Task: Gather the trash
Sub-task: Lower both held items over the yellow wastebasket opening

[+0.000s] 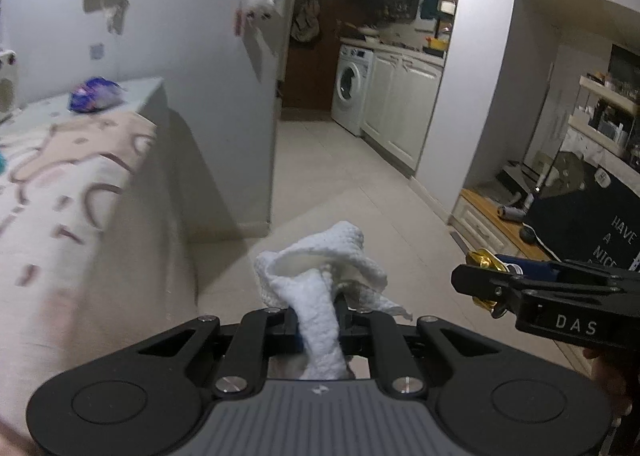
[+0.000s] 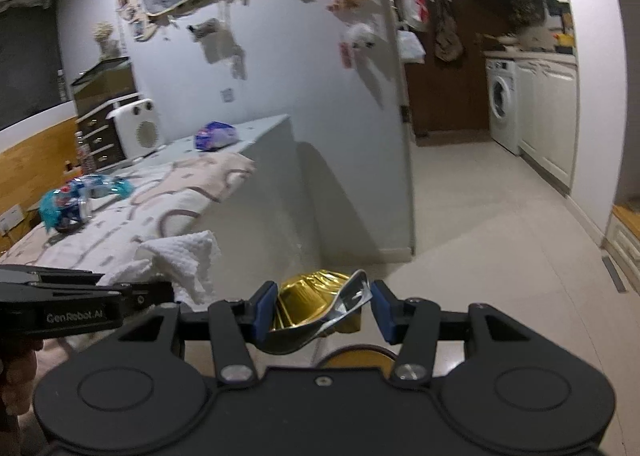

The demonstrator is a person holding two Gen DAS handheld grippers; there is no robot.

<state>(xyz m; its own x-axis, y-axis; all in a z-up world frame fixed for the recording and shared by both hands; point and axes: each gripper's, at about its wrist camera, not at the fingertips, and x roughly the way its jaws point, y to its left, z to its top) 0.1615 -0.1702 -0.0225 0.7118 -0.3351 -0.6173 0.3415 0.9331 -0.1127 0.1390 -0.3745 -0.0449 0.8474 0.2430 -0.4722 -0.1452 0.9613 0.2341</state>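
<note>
The left gripper [image 1: 318, 326] is clenched on a crumpled white paper towel [image 1: 324, 268], the wad pinched low between the jaws with most of its bulk billowing free above them; a thin torn flap hangs off its right side, and my judgement is that this loose part could catch on something or tear away if swung. The right gripper [image 2: 320, 310] is the greater worry: a crinkled gold foil wrapper with a silver inner face [image 2: 316, 304] lies between its blue pads [image 2: 264, 310], touching the left pad while a gap shows before the right one, so the jaws look spread and the foil seems to rest there, not pinned; a tilt or a quick turn could let it slide out onto the pale tiled floor [image 2: 480, 224]. The two tools are held side by side and close, so a careless crossing could knock one load from the other. More trash waits on the bed with the pink patterned cover [image 2: 168, 200]: a blue and white plastic wrapper [image 2: 76, 200] near its left edge and a purple packet [image 2: 214, 134] on the pale ledge beyond it. The bed's corner and the white partition wall [image 2: 320, 116] close the left; open floor runs ahead and right toward the white washing machine [image 2: 502, 104]. No bin is in sight.
</note>
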